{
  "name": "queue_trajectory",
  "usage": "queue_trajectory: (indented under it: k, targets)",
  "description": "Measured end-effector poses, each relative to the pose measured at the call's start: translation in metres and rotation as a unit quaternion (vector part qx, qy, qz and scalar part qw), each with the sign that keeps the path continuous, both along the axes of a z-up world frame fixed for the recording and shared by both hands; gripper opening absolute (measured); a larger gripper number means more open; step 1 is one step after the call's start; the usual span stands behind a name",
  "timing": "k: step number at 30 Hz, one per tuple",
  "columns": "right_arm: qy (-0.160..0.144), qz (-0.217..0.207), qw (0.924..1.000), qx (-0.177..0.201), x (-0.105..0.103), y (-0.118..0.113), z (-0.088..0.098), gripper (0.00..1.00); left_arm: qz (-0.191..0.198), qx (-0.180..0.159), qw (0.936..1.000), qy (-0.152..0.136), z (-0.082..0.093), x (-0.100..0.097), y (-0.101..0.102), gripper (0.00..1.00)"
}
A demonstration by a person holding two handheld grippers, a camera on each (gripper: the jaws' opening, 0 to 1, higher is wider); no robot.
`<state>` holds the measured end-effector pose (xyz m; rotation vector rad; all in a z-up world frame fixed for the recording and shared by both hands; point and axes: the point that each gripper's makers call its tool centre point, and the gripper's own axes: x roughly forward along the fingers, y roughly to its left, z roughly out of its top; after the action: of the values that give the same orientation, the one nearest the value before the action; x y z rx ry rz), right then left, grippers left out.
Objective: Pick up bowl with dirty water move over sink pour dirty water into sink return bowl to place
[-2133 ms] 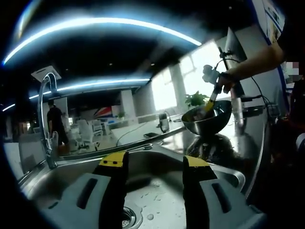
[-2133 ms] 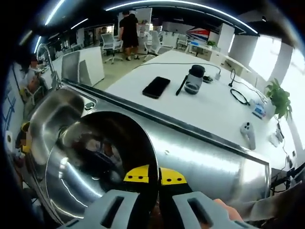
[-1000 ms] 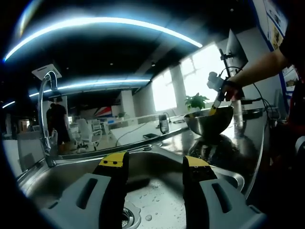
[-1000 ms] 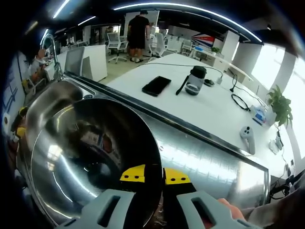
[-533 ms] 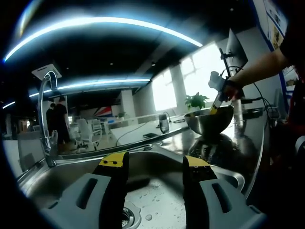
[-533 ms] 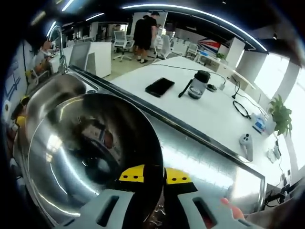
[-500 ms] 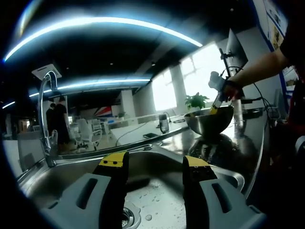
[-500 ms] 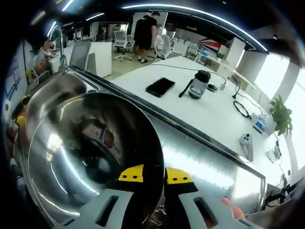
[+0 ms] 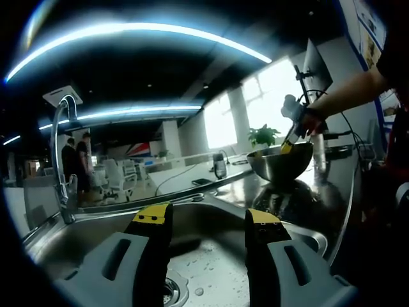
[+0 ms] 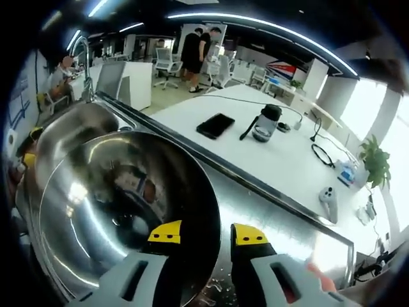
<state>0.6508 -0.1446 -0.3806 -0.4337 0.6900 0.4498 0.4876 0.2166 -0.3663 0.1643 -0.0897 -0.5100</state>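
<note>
Between the right gripper's (image 10: 202, 235) parted jaws, bowl (image 10: 121, 211) rim.

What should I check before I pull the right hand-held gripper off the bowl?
1. Bowl down on the steel counter beside the sink: ok, it appears to rest there.
2. Bowl upright: ok.
3. Dirty water gone: cannot tell, the inside is all reflections.
4. Right hand-held gripper jaws apart, straddling the rim: ok.
5. Left hand-held gripper open above the sink, away from the bowl: ok.
</note>
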Motion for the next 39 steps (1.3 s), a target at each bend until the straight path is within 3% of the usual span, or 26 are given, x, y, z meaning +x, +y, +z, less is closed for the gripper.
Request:
queue_trajectory:
  k: [5, 11, 17, 20, 27, 30, 37, 39]
  targets:
    - [-0.014, 0.004, 0.9999, -0.006, -0.004, -0.001, 0.001, 0.27, -0.001, 0.002, 1.0, 0.001, -0.001, -0.001, -0.001, 0.44]
    - [-0.032, -0.005, 0.9988, 0.036, -0.001, 0.001, 0.019, 0.3, -0.002, 0.002, 1.0, 0.001, -0.001, -0.002, -0.001, 0.44]
    - [-0.049, -0.014, 0.9972, 0.055, -0.001, 0.0, 0.027, 0.3, -0.001, 0.001, 1.0, 0.0, 0.0, -0.001, -0.001, 0.44]
    - [-0.073, -0.026, 0.9951, 0.061, 0.001, -0.003, 0.033, 0.29, -0.002, 0.002, 1.0, 0.001, -0.001, -0.002, -0.001, 0.44]
    - [-0.077, -0.028, 0.9941, 0.071, -0.003, -0.002, 0.033, 0.28, -0.002, 0.002, 1.0, 0.002, -0.001, -0.001, -0.001, 0.44]
    - [-0.104, -0.042, 0.9872, 0.113, 0.0, -0.001, 0.048, 0.28, -0.002, 0.003, 1.0, 0.002, -0.001, -0.003, -0.002, 0.44]
    - [-0.115, -0.02, 0.988, 0.102, -0.009, 0.004, 0.051, 0.28, -0.004, 0.005, 1.0, 0.003, -0.001, -0.003, -0.003, 0.44]
    - [-0.143, -0.018, 0.9826, 0.118, -0.009, 0.007, 0.061, 0.28, -0.004, 0.003, 1.0, 0.002, -0.001, -0.003, -0.003, 0.44]
